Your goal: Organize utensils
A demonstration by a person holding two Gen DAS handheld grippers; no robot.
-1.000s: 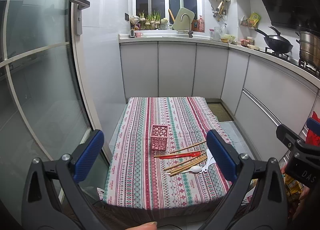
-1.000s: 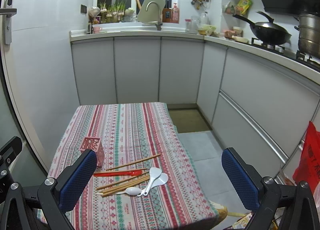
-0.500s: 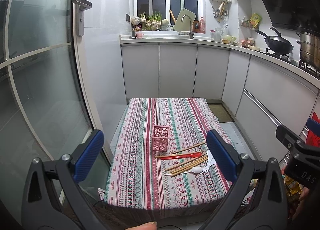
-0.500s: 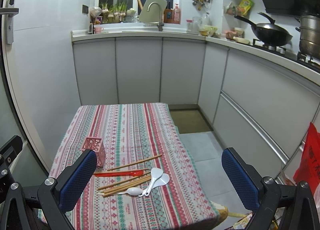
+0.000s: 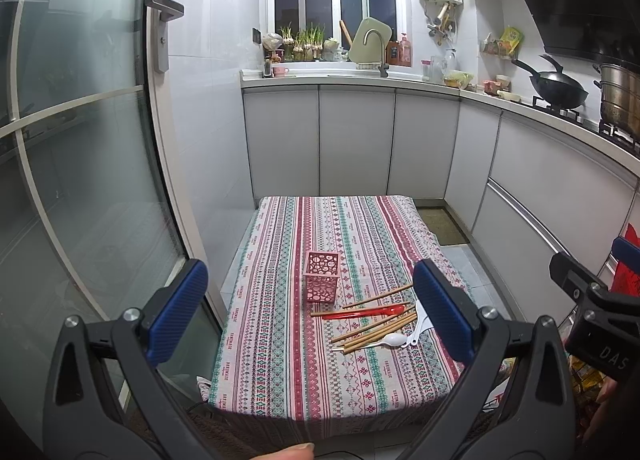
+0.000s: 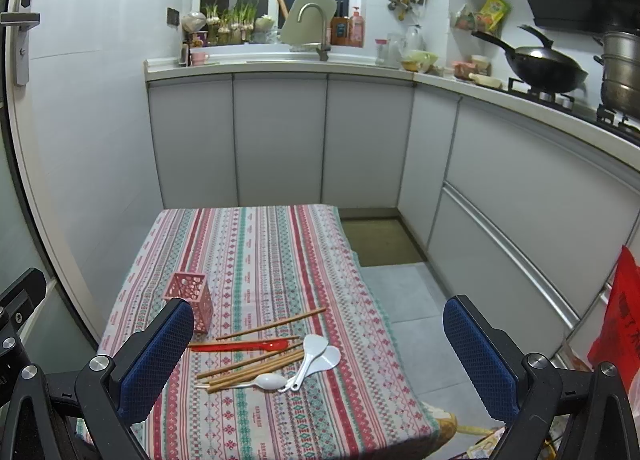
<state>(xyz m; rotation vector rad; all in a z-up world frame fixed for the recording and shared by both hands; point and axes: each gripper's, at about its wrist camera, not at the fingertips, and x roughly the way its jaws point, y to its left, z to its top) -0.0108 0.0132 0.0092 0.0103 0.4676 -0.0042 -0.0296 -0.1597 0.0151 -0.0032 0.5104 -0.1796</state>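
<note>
Left wrist view: the left tongs [image 5: 306, 300] gape wide and empty above the near table edge, and the right tongs [image 6: 320, 360] gape likewise, touching nothing. Both seem poised for a first pick. Chopsticks [image 6: 256, 366], a red spoon [image 6: 240, 346] and white spoons [image 6: 316, 354] lie scattered just beside the pink holder [image 6: 191, 300] on the tablecloth [image 6: 260, 252].

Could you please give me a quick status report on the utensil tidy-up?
Left gripper and right gripper open, empty. Pink holder upright; chopsticks and spoons loose beside it. Nothing in the way.
</note>
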